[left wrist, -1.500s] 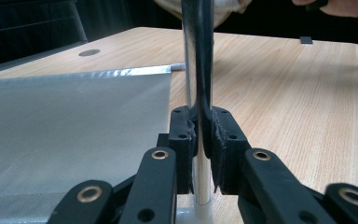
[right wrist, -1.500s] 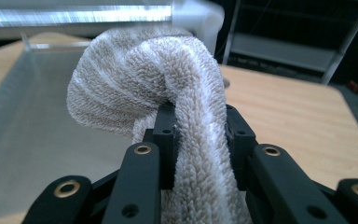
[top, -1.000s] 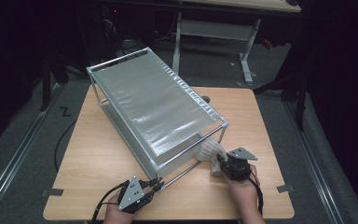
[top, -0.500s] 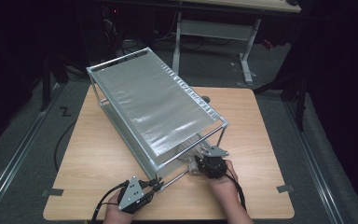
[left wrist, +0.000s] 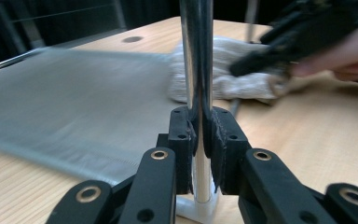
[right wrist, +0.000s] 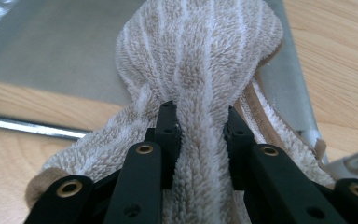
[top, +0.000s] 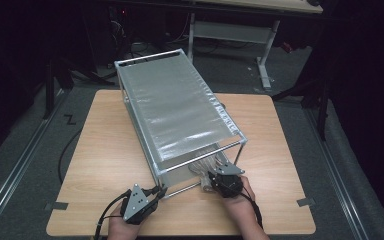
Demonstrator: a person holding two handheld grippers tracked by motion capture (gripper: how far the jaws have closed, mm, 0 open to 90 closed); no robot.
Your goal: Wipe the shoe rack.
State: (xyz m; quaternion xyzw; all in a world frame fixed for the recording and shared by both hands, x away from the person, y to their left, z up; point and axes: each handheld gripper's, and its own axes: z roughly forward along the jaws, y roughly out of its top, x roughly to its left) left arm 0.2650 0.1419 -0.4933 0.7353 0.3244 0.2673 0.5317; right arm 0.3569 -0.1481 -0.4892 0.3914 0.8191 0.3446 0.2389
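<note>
- A long metal-framed rack [top: 180, 107] with pale mesh shelves sits on the wooden table [top: 105, 150]. Its long axis runs on a diagonal, from the far left corner of the table toward the near right.
- The rack's near end faces the person, and both hands work at that end.
- The left gripper [top: 157, 192] is at the near left corner of the rack. In the left gripper view its jaws are clamped tight on a shiny upright post [left wrist: 198, 56] of the frame, low down, just above the post's white foot [left wrist: 196, 211].
- The lower mesh shelf [left wrist: 70, 112] stretches away to the left of that post, just above the tabletop.
- The right gripper [top: 211, 179] is at the near right of the rack's open end, with the person's right hand [top: 240, 200] behind it.
- Its jaws pinch a bunched fold of a beige towel with white stripes [right wrist: 205, 74]. The cloth bulges out beyond the pads and spreads to both sides.
- The towel lies partly on the lower shelf and partly over the near bottom rail [right wrist: 28, 125], its bunched length pointing into the rack along the frame's long axis.
- From the left gripper view the towel [left wrist: 247, 70] lies heaped just beyond the post, with the right gripper [left wrist: 251, 63] on it.
</note>
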